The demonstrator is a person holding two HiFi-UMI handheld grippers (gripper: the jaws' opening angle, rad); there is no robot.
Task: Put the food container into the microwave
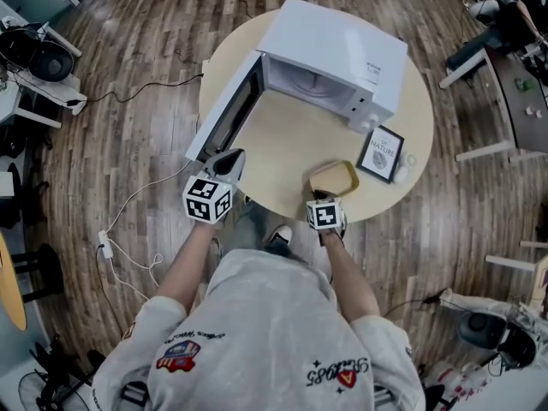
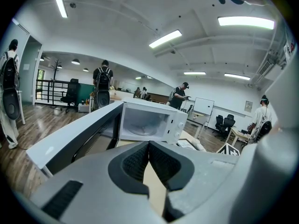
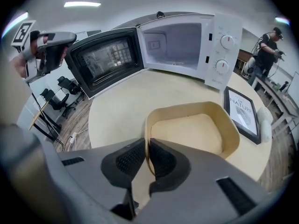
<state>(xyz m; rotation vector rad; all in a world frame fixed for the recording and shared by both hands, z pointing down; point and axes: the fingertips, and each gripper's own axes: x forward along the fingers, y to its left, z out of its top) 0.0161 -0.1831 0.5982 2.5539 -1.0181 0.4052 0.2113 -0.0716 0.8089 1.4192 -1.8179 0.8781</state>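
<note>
Inside the right hand-held gripper (image 3: 146,147), near wall of the food container (image 3: 189,133).

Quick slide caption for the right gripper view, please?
Right claw pinches the near rim of the food container, with the open microwave behind it.

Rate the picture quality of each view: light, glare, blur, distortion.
Head view: even, soft light and sharp detail, only the top of the microwave is nearly washed out white. Left gripper view: strong fisheye bend, dark corners, ceiling lights glare, left tongs close and soft. Right gripper view: same fisheye and dark rim, food container crisp, faint reflections on the microwave door glass.
</note>
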